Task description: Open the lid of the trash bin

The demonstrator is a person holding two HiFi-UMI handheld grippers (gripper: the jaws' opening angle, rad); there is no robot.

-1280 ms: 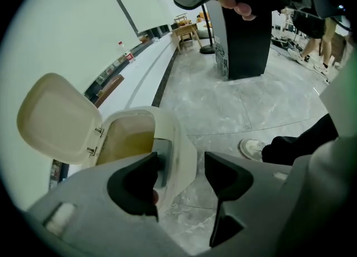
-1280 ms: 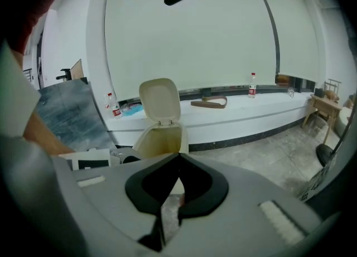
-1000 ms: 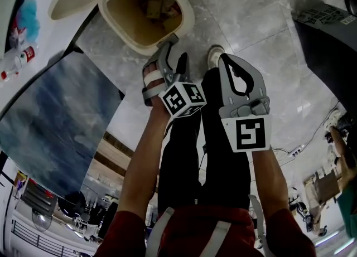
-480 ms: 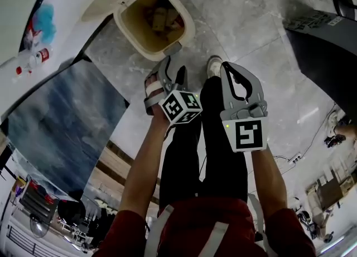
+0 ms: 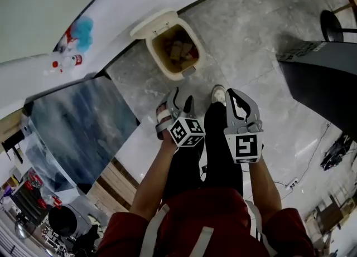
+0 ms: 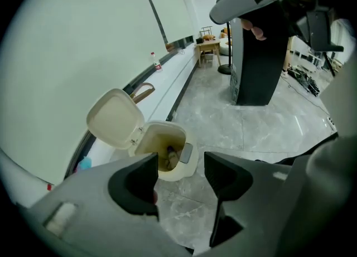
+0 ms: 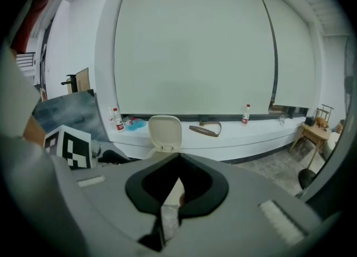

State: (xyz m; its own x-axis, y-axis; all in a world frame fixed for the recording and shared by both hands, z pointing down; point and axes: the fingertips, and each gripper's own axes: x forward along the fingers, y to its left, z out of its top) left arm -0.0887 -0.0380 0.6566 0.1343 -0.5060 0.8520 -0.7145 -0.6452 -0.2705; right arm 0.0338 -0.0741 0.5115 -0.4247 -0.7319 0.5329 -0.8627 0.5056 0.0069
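Trash bin (image 5: 177, 55) sat on the floor straight ahead of my left gripper (image 5: 182, 98) and right gripper (image 5: 233, 92), nearer the left one and clear of both. Its lid (image 5: 152, 23) was already up, hinged back on the side of the bin away from me. Rubbish (image 5: 179, 51) was visible inside, but I couldn't tell what it was.

- Grey marble floor (image 5: 251, 33) ran under and ahead of both grippers.
- White ledge (image 5: 111, 22) ran along the wall, beyond the bin.
- Big grey-blue panel (image 5: 78, 127) was off to the left of the left gripper.
- Dark cabinet (image 5: 326, 83) stood well to the right of the right gripper.

Left gripper had its jaws wide apart with nothing between them. In the left gripper view the bin showed past the tips, in the gap and toward the left jaw. Its marker cube (image 5: 187, 131) sat at the wrist end.

Right gripper had its jaws pressed together at the tips and held nothing. In the right gripper view the lid stood upright just above the tips, and the jaws hid most of the bin body. The two grippers were side by side and close, tips apart.

Small stuff:
- Shoe (image 5: 218, 93) was on the floor between the two sets of tips.
- Brown strap (image 7: 205, 129) lay on the ledge, just right of the lid as seen from the right gripper.
- Bottles (image 5: 72, 61) with red labels stood on the ledge far ahead-left of the left gripper.
- A blue clump (image 5: 83, 27) lay beside the bottles.
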